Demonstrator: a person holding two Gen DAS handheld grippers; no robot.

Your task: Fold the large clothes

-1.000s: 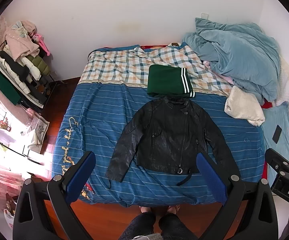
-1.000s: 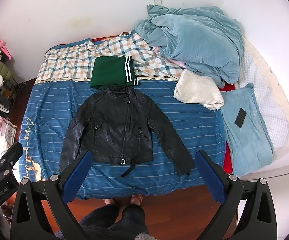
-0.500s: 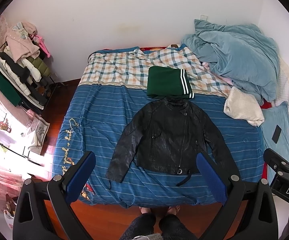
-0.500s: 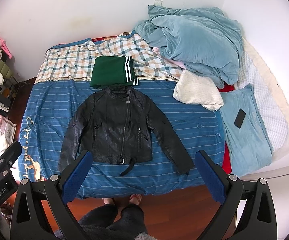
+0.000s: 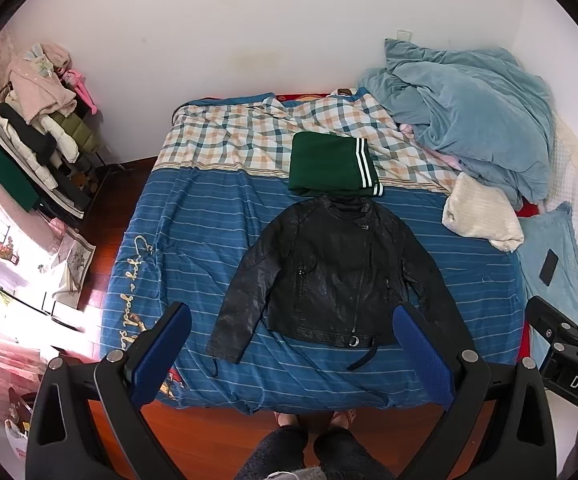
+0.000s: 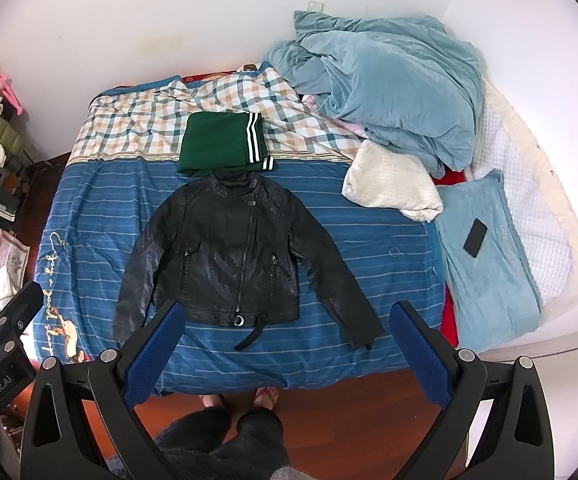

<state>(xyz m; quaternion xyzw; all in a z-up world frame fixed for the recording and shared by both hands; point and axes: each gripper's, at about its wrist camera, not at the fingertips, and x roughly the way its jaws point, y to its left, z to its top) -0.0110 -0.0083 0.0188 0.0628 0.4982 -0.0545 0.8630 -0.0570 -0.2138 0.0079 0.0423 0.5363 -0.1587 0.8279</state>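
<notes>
A black leather jacket (image 5: 337,272) lies flat and front-up on the blue striped bedspread (image 5: 193,248), sleeves spread out; it also shows in the right wrist view (image 6: 233,256). A folded green garment with white stripes (image 5: 329,164) lies just beyond its collar, also seen in the right wrist view (image 6: 221,142). My left gripper (image 5: 291,320) is open and empty, held high above the bed's near edge. My right gripper (image 6: 285,314) is open and empty, likewise high above the near edge.
A heap of light blue bedding (image 6: 385,84) and a white fluffy cloth (image 6: 393,184) lie at the right. A phone (image 6: 475,237) rests on a blue pillow. A clothes rack (image 5: 29,140) stands at the left. Wooden floor and the person's feet (image 5: 313,420) are below.
Both grippers have drifted slightly, so the bed sits a little lower in view. The jacket and the other clothes have not moved.
</notes>
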